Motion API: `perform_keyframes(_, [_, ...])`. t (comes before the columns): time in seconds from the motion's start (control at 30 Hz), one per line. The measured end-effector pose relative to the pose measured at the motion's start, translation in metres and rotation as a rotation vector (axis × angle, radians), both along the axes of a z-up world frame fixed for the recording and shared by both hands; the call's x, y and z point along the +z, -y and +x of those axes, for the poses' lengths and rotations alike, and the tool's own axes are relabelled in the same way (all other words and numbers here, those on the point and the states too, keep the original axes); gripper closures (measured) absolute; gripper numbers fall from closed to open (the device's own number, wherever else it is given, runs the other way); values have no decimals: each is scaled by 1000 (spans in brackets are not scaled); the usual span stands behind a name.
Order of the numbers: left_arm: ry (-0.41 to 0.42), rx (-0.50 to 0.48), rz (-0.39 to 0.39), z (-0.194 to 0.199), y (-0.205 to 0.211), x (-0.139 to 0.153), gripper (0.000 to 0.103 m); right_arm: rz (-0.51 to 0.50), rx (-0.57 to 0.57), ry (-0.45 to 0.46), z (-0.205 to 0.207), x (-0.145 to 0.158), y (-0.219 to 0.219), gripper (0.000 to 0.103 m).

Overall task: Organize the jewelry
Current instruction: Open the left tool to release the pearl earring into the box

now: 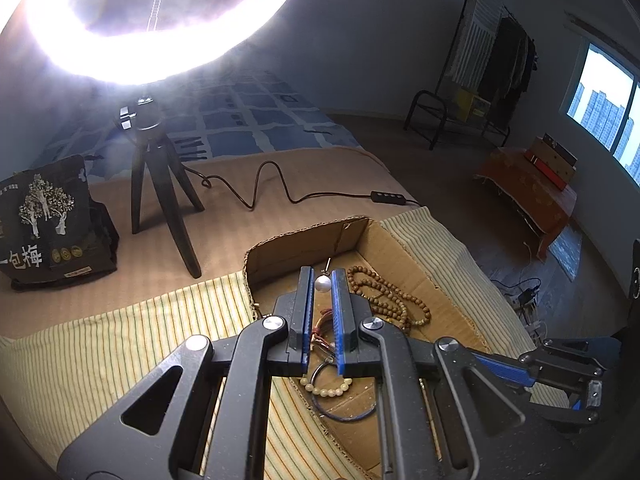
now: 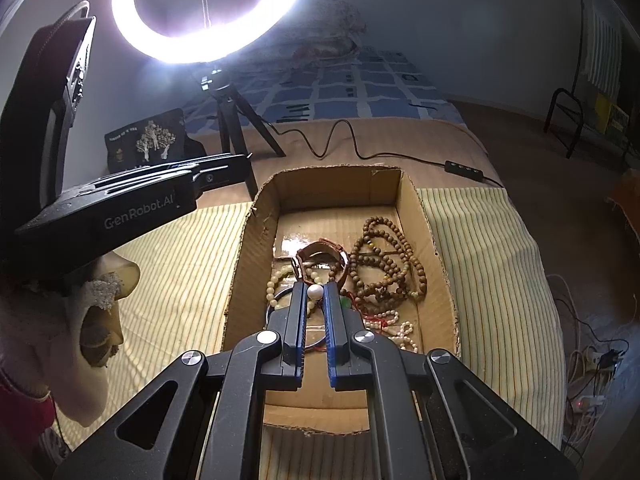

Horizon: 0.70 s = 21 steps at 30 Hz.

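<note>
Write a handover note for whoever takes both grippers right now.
Left gripper: shut on a white pearl stud with a metal pin, held above the open cardboard box.
Right gripper: shut on a second white pearl, low over the box's contents.
In the box: brown wooden bead strand, brown leather-strap watch, pale yellow bead bracelet, small white pearl strand.
Done: most of the jewelry appears to be in the box.
Left: probably set down both pearls. The pile still looks tangled.
</note>
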<state>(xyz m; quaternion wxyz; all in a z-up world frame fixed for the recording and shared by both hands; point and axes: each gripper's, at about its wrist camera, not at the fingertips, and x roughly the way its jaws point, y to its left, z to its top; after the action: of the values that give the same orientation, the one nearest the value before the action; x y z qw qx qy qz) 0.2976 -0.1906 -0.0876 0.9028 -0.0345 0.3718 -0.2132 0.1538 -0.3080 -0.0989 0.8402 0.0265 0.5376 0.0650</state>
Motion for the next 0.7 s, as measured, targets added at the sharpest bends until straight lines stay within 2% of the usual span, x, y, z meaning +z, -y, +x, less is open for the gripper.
perform_keyframes(0.4, [9,-6,10,-1,4,0,95,-16,-2,-1,0,-2,0,96])
perform_keyframes(0.47, [14,-7,13,-2,5,1,73,-26,-3,-2,0,-2,0,96])
perform_keyframes(0.53, [23,-5,4,-3,4,2,69,-32,-2,-9,0,-3,0,96])
perform_keyframes(0.6, [24,-3,4,-2,4,3,69,-35,-1,-17,-1,-4,0,91])
perform_keyframes(0.67, [25,-2,3,-2,4,4,69,-47,3,-17,-1,-5,-2,69])
perform_keyframes(0.7, [25,-1,4,-2,4,4,69,-50,5,-12,-1,-4,-2,63])
